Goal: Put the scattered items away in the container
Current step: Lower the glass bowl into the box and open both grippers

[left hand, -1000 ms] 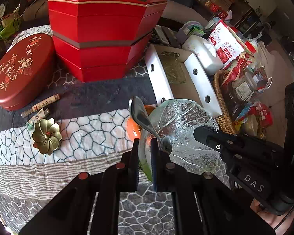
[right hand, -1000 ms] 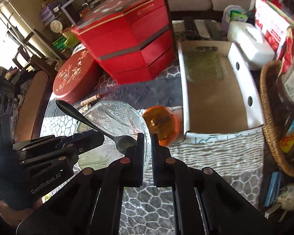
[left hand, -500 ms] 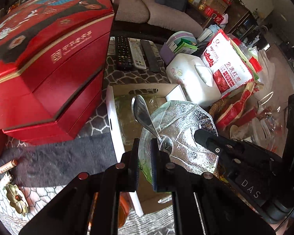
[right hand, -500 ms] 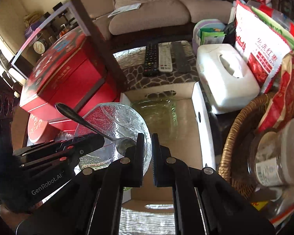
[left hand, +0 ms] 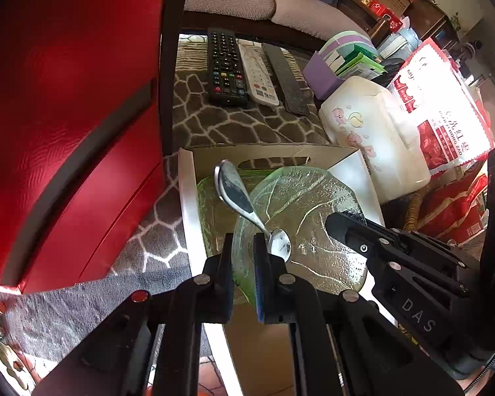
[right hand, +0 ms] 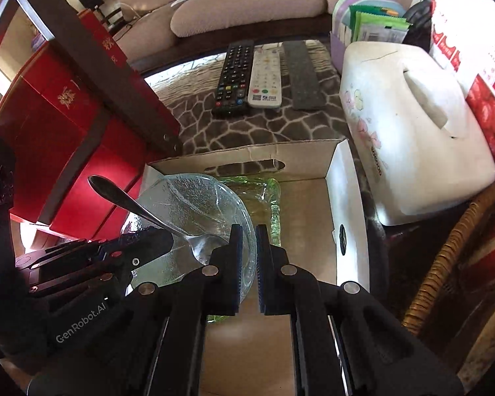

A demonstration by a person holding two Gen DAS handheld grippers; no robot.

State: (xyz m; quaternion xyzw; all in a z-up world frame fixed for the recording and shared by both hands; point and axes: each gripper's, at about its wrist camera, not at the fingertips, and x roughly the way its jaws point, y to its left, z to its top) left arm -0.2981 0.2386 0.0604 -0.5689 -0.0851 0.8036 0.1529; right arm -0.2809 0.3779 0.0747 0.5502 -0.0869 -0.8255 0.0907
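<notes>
The clear glass bowl [left hand: 310, 231], a spoon [left hand: 237, 204] resting in it, hangs over the cardboard box [right hand: 343, 198], above a green glass dish [right hand: 270, 198]. The left gripper [left hand: 243, 277] clenches its rim at 9 o'clock, the right gripper [right hand: 248, 264] at 3. 3 remotes [right hand: 264, 79] lie at 12 on the worktop [left hand: 214, 122].

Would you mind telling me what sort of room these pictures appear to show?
Most likely a home living room: a beige sofa stands behind a low table covered with a patterned cloth, on which three remote controls lie beside a tissue box.
</notes>
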